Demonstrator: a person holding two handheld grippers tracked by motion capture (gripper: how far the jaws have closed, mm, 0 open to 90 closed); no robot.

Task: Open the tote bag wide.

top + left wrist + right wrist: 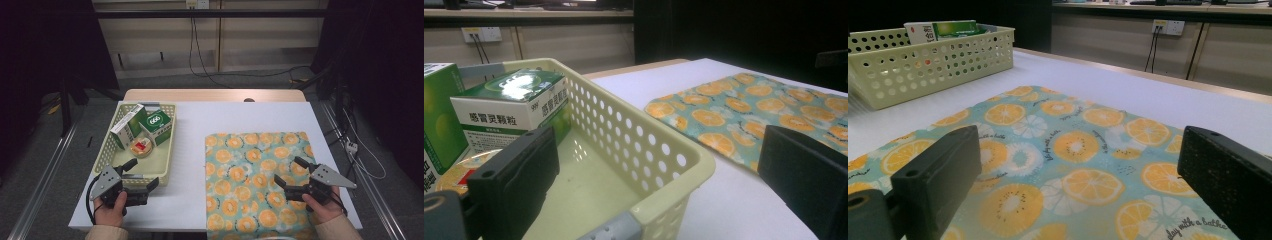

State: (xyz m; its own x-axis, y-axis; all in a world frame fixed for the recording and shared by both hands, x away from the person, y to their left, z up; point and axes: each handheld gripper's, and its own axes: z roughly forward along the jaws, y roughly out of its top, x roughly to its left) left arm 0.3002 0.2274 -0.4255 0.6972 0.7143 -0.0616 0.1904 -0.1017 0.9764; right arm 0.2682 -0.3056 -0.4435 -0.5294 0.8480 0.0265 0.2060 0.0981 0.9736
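Note:
A pale yellow perforated basket [172, 135] stands at the table's left and holds two green medicine boxes [129, 125] [156, 126] and a small round tin [142, 147]. A teal cloth printed with orange slices [260, 180] lies flat at the right. My left gripper [145, 172] is open at the basket's near corner, one jaw over the inside and the other outside the rim [664, 145]. The green box [514, 100] sits just beyond its jaws. My right gripper [286, 170] is open low over the cloth [1068, 145], nothing between its jaws.
The white table top [240, 117] shows between basket and cloth and behind both. A wooden edge [215, 95] runs along the far side. In the right gripper view the basket [933, 60] stands off to the far left. Cables hang at the back wall.

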